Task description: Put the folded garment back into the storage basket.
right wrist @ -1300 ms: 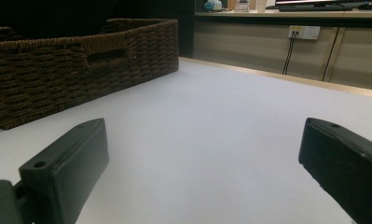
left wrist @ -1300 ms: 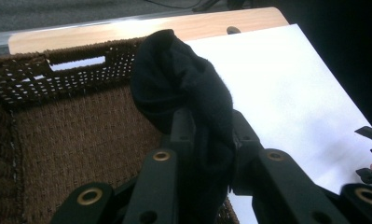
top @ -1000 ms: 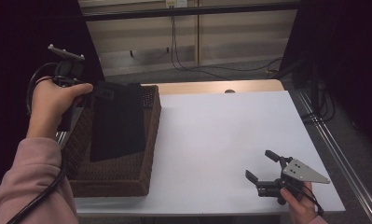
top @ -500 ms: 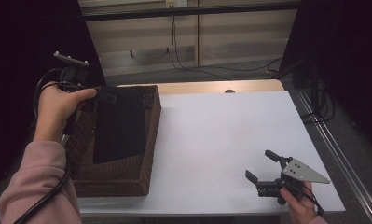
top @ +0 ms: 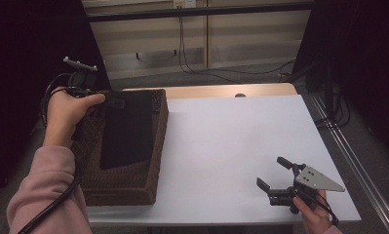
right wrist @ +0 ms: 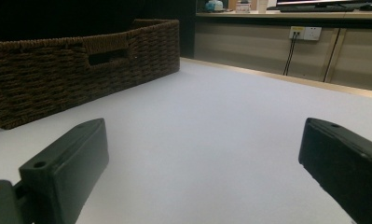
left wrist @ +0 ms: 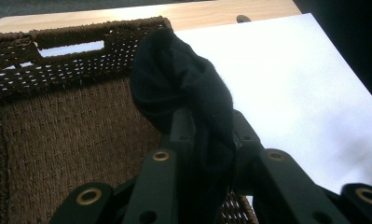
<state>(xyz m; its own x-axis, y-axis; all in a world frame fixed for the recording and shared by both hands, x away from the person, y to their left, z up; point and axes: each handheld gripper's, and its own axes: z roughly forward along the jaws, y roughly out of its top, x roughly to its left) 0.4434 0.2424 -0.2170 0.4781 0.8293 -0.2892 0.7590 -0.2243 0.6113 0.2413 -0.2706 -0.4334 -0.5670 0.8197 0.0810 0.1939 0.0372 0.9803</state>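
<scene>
High view had the black cloth (top: 126, 129) hanging over the wicker basket (top: 128, 187), top edge pinched up at the basket's far left side, the rest draped down flat into the basket. Your left gripper (top: 100, 99) was clamped on that top edge, jaws pressed together with the fabric between them; left gripper view showed the black cloth (left wrist: 183, 88) bunched up right at the jaw tips, with a fold running down between the two black jaws. Behind it you had the woven floor of the wicker basket (left wrist: 67, 140) and its far wall with a handle slot. Your left hand (top: 68, 114) wrapped the gripper body above the basket's left rim, pink sleeve (top: 48, 195) coming in from the bottom left, and a black cable looped off the gripper beside the wrist. The basket sat on the left end of the white table (top: 241, 141), near edge close to the table's front. Your right gripper (top: 270, 174) was well apart from all that, at the front right of the table, jaws spread wide with nothing between them, grey three-cornered plate on top, right hand (top: 313, 214) gripping it from below. Right gripper view had both black jaws low at the frame's edges with bare white table (right wrist: 211, 140) between them, and the wicker basket (right wrist: 81, 74) farther off at the left, handle slot facing the camera. Beyond the table you had a wall with cables hanging down.
</scene>
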